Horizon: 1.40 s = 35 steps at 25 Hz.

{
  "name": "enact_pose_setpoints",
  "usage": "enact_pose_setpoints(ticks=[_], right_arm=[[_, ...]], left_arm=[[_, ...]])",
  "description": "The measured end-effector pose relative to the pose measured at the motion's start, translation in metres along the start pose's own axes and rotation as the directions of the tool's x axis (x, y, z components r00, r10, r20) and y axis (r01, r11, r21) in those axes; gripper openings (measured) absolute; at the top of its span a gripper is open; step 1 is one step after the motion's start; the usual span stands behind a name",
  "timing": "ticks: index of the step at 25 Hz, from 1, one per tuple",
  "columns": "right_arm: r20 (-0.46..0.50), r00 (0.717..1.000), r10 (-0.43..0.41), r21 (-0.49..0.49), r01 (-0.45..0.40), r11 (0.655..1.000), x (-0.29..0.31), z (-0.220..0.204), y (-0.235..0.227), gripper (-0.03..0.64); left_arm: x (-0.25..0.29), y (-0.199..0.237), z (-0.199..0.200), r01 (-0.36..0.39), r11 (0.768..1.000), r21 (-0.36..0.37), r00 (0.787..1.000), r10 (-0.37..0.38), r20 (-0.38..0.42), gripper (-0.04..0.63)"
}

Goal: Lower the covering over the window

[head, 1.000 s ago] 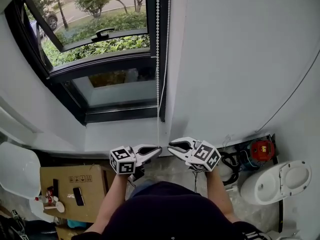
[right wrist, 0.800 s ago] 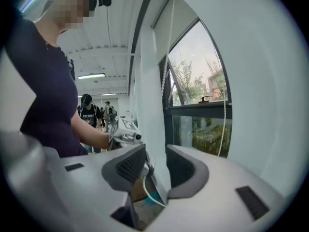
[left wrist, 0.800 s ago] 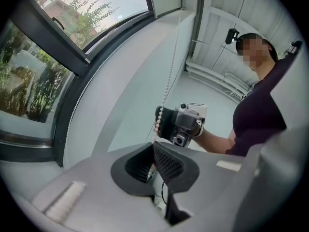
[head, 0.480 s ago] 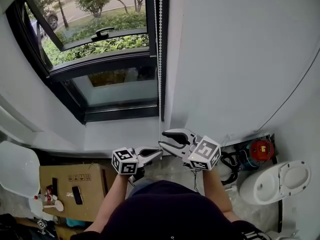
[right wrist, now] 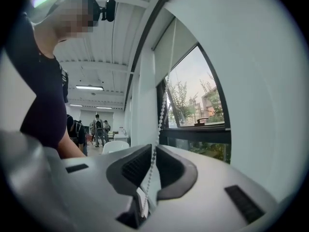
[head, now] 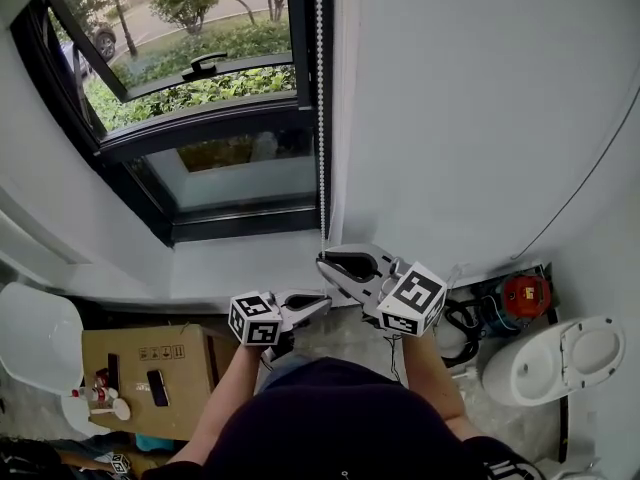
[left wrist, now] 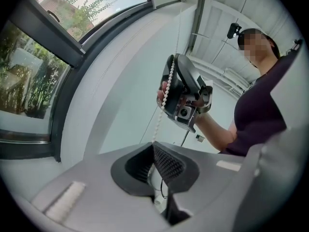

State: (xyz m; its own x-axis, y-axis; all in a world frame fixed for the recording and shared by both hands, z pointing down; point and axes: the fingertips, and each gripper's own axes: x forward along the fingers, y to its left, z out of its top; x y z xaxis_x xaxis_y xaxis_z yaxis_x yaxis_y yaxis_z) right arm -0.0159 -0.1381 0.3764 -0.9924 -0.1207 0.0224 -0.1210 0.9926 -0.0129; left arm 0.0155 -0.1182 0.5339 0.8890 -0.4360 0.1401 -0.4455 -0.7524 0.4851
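Observation:
A white bead chain (head: 321,118) hangs beside the dark-framed window (head: 200,98). A pale blind (right wrist: 176,50) covers the window's top. My left gripper (head: 326,301) is shut on the bead chain (left wrist: 161,110), which runs down into its pads (left wrist: 166,163). My right gripper (head: 322,259) sits higher on the same chain, just above the left one. Its jaws have just been closing. The chain (right wrist: 161,115) passes between them with a thin gap beside it. In the left gripper view the right gripper (left wrist: 170,81) shows from the front with the chain against it.
A cardboard box (head: 145,368) and a white chair (head: 35,333) stand at the lower left. A white toilet-like fixture (head: 555,358), a red device (head: 525,295) and black cables lie at the lower right. People (right wrist: 99,129) stand far back in the room.
My right gripper let go of the chain, opened wide, rose up along it and narrowed round it again. The left gripper stayed low, shut on the chain.

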Motion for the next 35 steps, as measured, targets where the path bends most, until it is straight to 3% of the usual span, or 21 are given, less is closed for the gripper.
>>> enact_pose_setpoints(ticks=[5, 9, 13, 19, 25, 31, 35], right_arm=[[0.017, 0.999, 0.035, 0.094, -0.037, 0.995, -0.001, -0.001, 0.004, 0.014], [-0.064, 0.996, 0.054, 0.054, -0.051, 0.997, 0.001, -0.018, 0.009, 0.014], [-0.080, 0.996, 0.040, 0.076, -0.033, 0.997, -0.002, -0.027, 0.005, 0.014], [-0.118, 0.993, 0.011, 0.070, -0.003, 0.998, -0.005, -0.035, -0.007, 0.012], [-0.207, 0.978, 0.037, 0.093, -0.018, 0.995, 0.004, -0.072, -0.002, 0.012], [-0.292, 0.954, 0.067, 0.139, -0.027, 0.990, 0.009, -0.114, 0.003, 0.012], [-0.336, 0.938, 0.082, 0.162, -0.028, 0.986, 0.010, -0.136, 0.005, 0.012]], left_arm=[[-0.001, -0.003, -0.001, 0.010, 1.000, 0.016, 1.000, -0.010, 0.005, 0.011], [0.004, -0.011, -0.018, 0.056, 0.996, 0.067, 0.997, -0.052, -0.059, 0.012], [0.004, -0.013, -0.025, 0.080, 0.997, 0.018, 0.997, -0.079, -0.017, 0.012], [-0.003, 0.003, -0.022, 0.009, 1.000, -0.006, 1.000, -0.009, 0.023, 0.014], [-0.002, 0.006, -0.051, -0.023, 1.000, 0.009, 0.994, 0.023, -0.105, 0.014], [-0.006, 0.005, -0.052, -0.013, 1.000, -0.003, 0.995, 0.013, -0.094, 0.015], [-0.014, 0.004, -0.031, 0.002, 1.000, -0.012, 1.000, -0.002, -0.022, 0.061]])
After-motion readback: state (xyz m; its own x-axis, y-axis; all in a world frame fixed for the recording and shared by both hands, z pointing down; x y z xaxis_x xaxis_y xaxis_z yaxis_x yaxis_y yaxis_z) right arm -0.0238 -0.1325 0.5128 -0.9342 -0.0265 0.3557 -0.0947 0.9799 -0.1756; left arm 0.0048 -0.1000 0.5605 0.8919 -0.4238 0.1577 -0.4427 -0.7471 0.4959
